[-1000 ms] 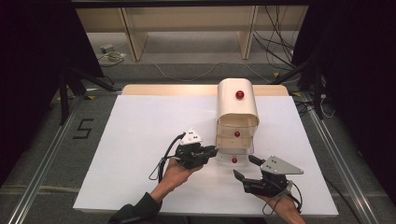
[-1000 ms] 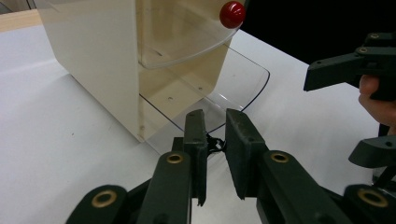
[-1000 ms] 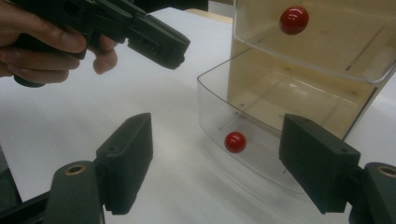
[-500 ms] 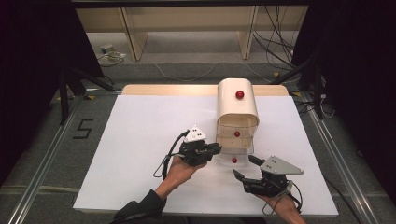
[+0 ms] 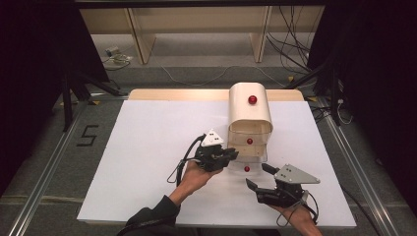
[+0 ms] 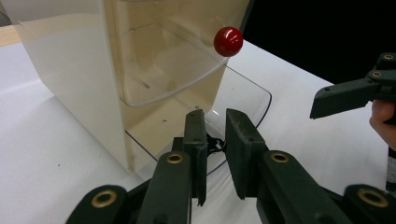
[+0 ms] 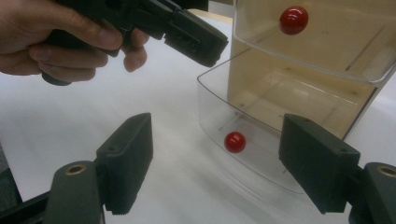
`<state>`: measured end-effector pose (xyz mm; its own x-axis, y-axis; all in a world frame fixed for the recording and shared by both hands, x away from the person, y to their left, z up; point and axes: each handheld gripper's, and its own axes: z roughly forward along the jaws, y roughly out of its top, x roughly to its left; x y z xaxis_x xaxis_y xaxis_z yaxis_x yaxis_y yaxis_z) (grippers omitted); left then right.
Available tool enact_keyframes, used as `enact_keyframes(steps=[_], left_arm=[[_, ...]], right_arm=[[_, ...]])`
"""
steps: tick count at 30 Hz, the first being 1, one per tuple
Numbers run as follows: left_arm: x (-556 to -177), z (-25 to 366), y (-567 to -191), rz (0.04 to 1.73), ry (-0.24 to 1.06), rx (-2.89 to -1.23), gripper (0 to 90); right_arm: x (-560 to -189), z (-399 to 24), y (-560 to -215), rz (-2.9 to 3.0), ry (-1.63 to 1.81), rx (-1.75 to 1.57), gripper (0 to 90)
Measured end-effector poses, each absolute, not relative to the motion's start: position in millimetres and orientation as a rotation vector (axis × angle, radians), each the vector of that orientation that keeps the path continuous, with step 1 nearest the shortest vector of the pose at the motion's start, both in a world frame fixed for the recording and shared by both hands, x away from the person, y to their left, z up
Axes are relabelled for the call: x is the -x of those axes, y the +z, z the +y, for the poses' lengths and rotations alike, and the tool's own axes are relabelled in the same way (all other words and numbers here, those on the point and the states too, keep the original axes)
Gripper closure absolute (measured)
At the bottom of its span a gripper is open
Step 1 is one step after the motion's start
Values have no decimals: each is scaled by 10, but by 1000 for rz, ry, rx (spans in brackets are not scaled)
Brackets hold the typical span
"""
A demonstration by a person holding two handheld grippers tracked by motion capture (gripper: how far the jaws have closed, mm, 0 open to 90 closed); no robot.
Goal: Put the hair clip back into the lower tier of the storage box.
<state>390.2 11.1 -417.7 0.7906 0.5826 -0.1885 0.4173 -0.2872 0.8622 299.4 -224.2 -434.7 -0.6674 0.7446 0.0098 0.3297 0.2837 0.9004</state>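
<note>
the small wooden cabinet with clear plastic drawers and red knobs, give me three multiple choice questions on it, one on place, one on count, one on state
1. Where does the small wooden cabinet with clear plastic drawers stand?
A. right of the white table's middle
B. left edge
C. on the floor

2. How many round red knobs show in the high view?
A. one
B. three
C. five

3. How is the bottom clear drawer?
A. shut
B. taken out
C. pulled partly out

Answers: 1 A, the high view shows it right of centre; 2 B, one knob on top, two on drawers; 3 C, it juts forward of the cabinet, near the left gripper.
</note>
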Motion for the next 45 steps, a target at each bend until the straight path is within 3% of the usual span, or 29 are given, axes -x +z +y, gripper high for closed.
enact_keyframes(steps=[45], left_arm=[[-4049, -105, -4247, 777, 174, -1992, 775]], right_arm=[[-2997, -2237, -4350, 2150, 1355, -955, 270]])
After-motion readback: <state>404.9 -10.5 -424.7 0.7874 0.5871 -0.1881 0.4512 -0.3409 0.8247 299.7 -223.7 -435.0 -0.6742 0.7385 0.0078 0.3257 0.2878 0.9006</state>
